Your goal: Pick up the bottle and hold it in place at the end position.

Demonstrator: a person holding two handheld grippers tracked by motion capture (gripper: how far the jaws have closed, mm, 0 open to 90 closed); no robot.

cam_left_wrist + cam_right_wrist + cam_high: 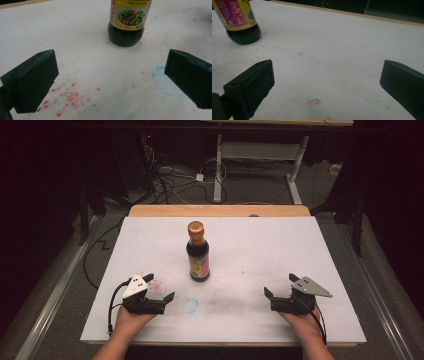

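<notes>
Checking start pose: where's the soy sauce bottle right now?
In the high view the soy sauce bottle stands upright mid-table, ahead of the open left gripper and nearer to it than to the right gripper.

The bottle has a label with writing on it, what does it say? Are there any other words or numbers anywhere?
"LIGHT SOY SAUCE": on the bottle's yellow label, left gripper view.
"500mL": small print at the foot of that label, after some characters too small to read.
Larger yellow line above "LIGHT SOY SAUCE": cut off, unreadable.
Pink side of the label, right gripper view: print too blurred to read.
Small red stamp on the table: unreadable.
</notes>
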